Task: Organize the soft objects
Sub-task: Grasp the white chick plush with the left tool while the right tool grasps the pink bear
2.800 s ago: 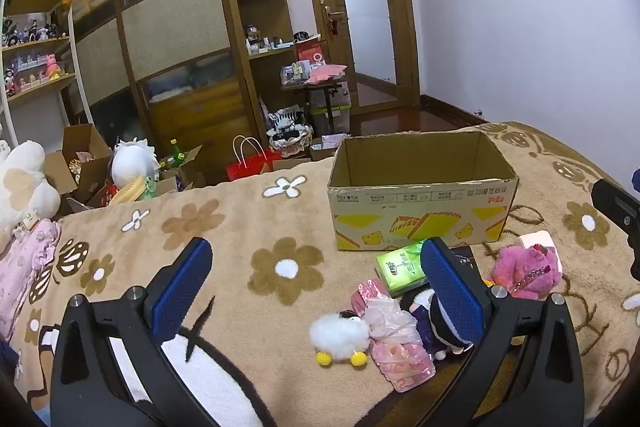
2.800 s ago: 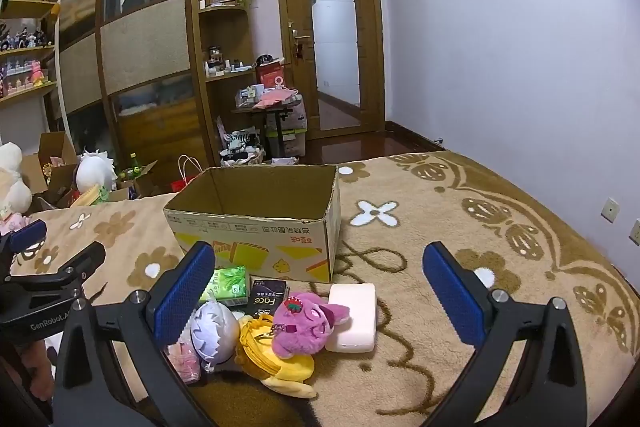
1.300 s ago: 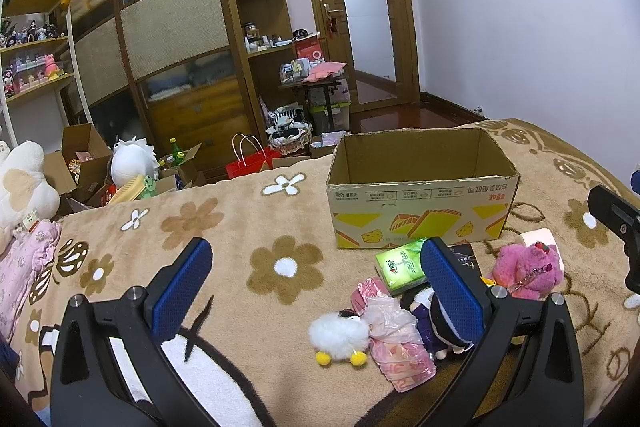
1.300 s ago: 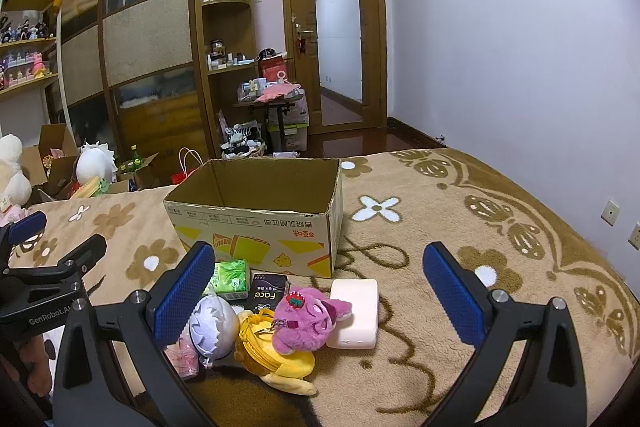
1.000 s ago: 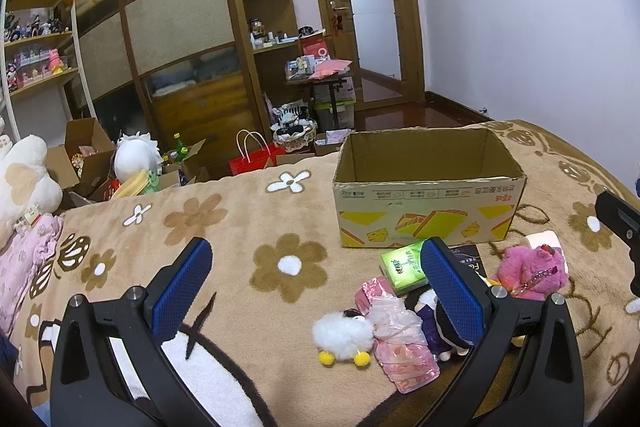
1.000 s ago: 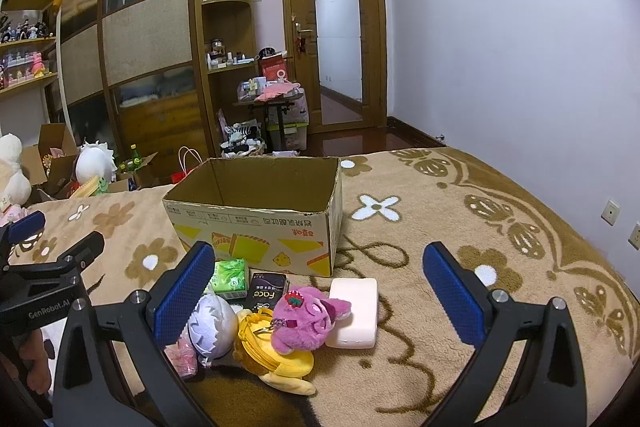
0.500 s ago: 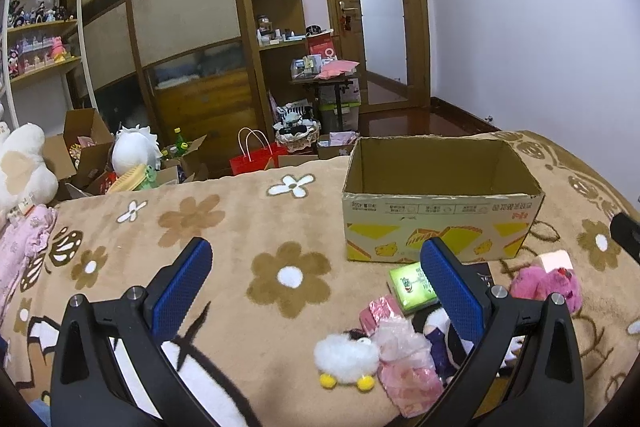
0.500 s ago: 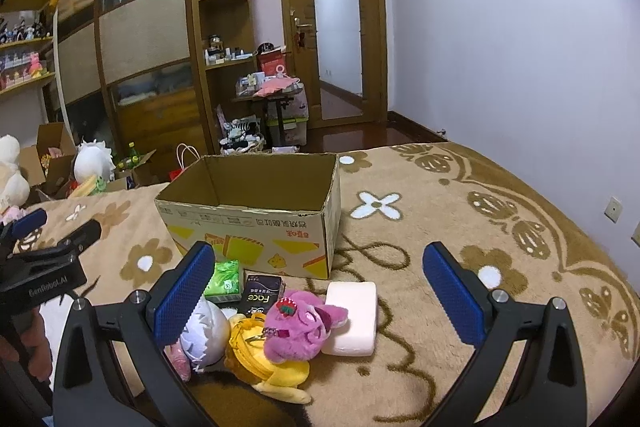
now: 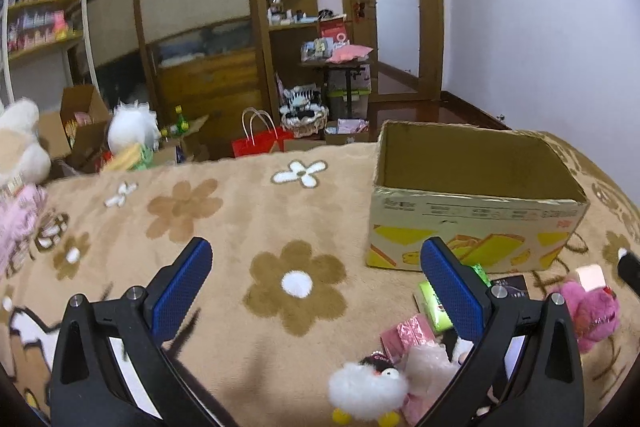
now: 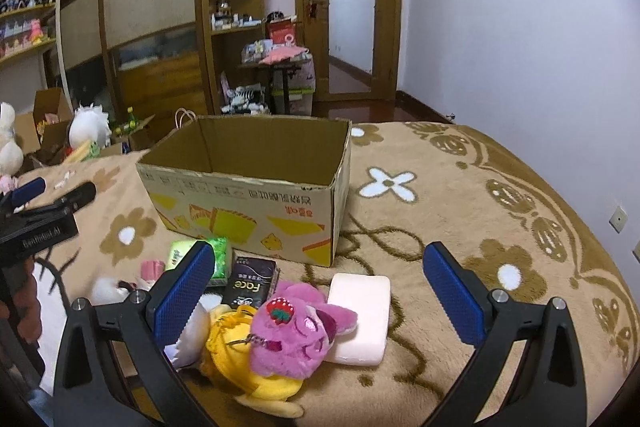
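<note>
Bedroom with wooden cabinets and a door behind; tan flowered blanket (image 9: 256, 211) spread underneath. Open cardboard box (image 10: 256, 187) standing empty on it, looming nearer than half a second back, both views pushed forward. Huddled in front of it: pink plush (image 10: 296, 331) on yellow plush (image 10: 248, 375), touching a pale pink pad (image 10: 364, 311); green packet (image 10: 218, 259) and black packet (image 10: 250, 283) just beside the box wall. White fluffy toy (image 9: 366, 391) low in the left view. Left gripper (image 9: 316, 291) spread wide, empty. Right gripper (image 10: 316, 291) likewise wide apart, hovering over the plush pile, gripping nothing.
</note>
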